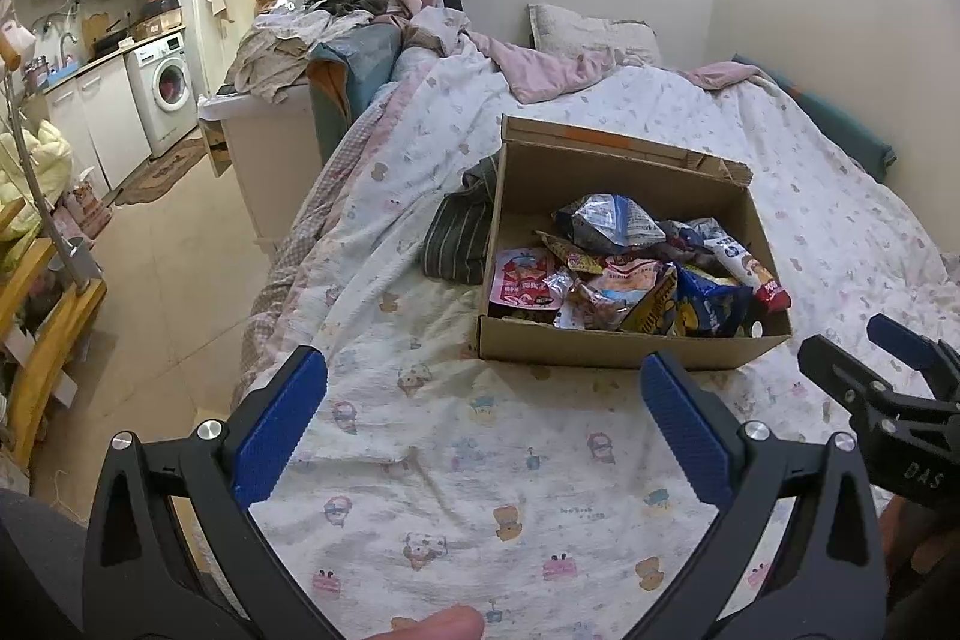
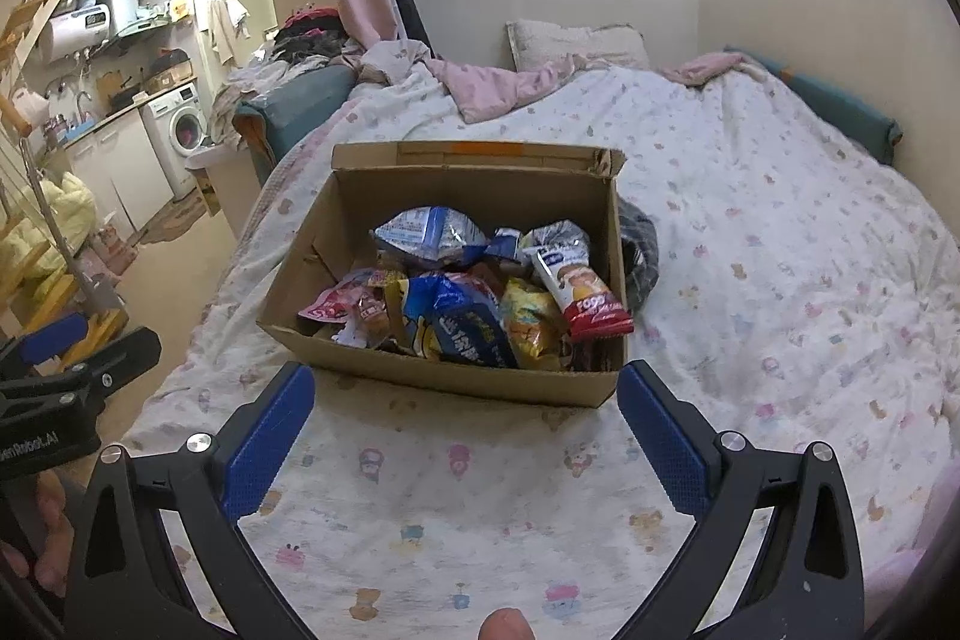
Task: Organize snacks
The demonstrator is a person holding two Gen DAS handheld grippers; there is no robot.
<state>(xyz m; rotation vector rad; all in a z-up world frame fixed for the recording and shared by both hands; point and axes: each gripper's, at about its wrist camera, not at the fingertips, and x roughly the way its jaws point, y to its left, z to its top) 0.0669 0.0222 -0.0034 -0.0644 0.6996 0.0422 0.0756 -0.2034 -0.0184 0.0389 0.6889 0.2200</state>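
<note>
We see the snacks (image 2: 468, 292) heaped loose in the open cardboard box (image 2: 432, 376) on the bed (image 2: 780, 250), none lying on the printed quilt; that fits gathering finished or sorting yet to come. The crinkly foil and plastic packets lie jumbled in the stiff corrugated box. Left claw (image 1: 480, 436) and right claw (image 2: 465, 442) are both spread wide, empty, just short of it.

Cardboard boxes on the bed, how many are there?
1. The cardboard box sits in the middle of the bed, full of snack packets. None other shows on the bed.
</note>
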